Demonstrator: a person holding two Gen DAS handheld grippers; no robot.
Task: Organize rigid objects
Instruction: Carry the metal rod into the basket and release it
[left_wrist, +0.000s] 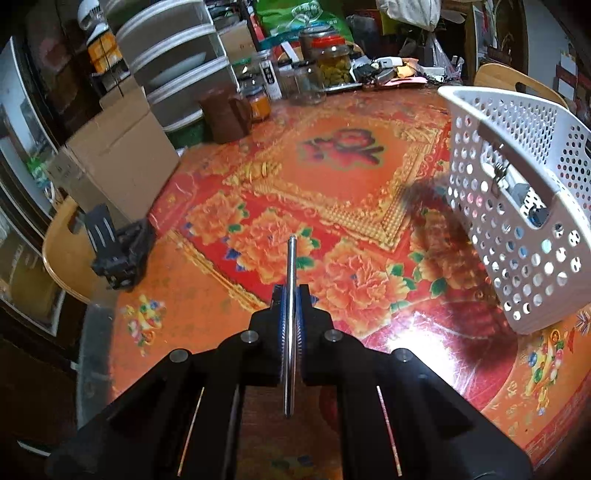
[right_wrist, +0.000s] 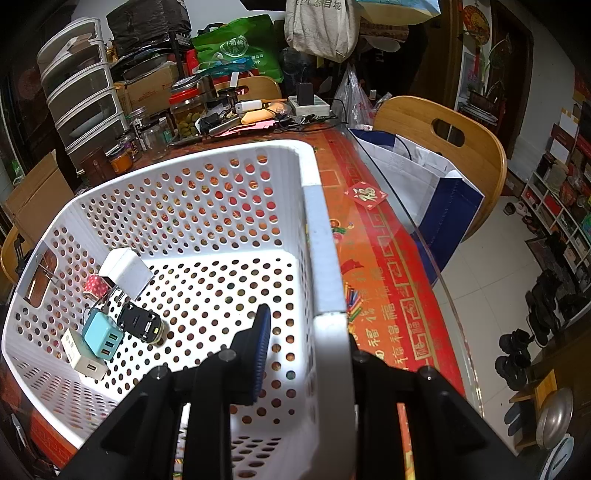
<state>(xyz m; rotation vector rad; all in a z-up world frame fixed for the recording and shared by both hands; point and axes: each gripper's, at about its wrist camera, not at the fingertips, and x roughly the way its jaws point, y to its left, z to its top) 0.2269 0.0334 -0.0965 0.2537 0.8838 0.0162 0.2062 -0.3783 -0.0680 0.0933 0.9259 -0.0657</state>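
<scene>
Rod (left_wrist: 291, 317) of shiny metal sits pinched between the left gripper (left_wrist: 291, 295) jaws, over the table (left_wrist: 207, 295). Right gripper (right_wrist: 299, 334) clamps the basket (right_wrist: 325, 258) rim; its right finger is hidden.

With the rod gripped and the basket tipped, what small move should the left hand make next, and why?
Probably carry the rod right, over the basket rim. The left gripper is shut on it, clear of the table, and the right gripper holds the basket wall tilted, chargers already inside.
</scene>
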